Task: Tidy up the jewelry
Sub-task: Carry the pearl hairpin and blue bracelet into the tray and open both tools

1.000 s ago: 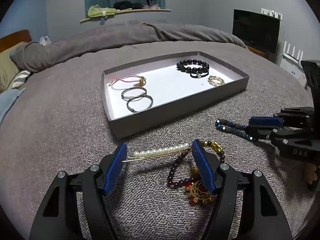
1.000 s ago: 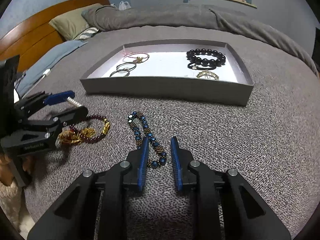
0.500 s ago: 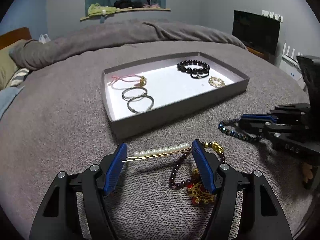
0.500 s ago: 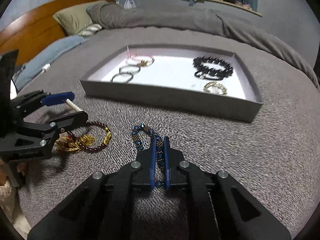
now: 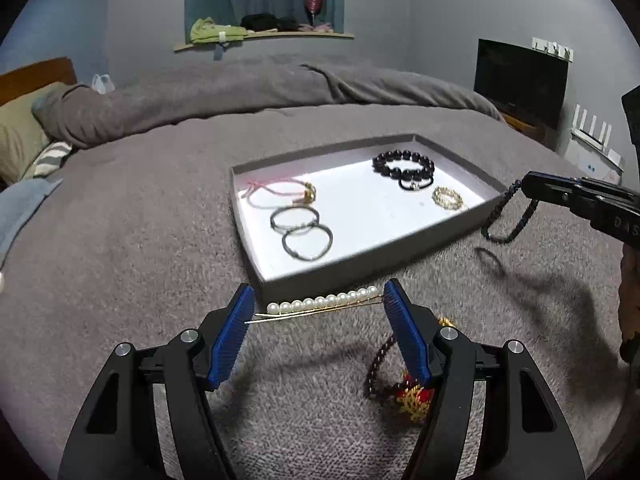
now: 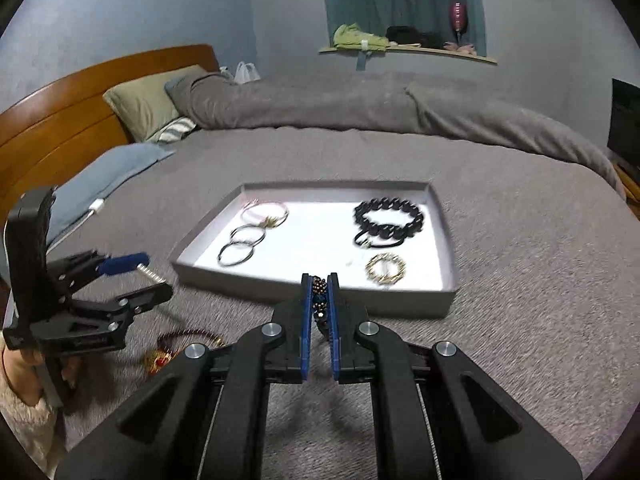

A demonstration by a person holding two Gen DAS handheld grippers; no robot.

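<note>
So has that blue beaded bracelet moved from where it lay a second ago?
Yes. The blue beaded bracelet has gone up off the grey bedspread; it now dangles from the right gripper beside the tray, jaws shut on it.

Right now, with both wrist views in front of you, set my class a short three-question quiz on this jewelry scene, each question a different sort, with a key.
1. True or false: the right gripper is shut on the blue beaded bracelet, which hangs clear of the bed.
2. Which item spans the gap between the pads of the left gripper?
A. black bead bracelet
B. pearl hair pin
C. gold ring bracelet
3. Fill in: the pink cord bracelet lies inside the grey ____.

Key: 1 true; 2 B; 3 tray.
</note>
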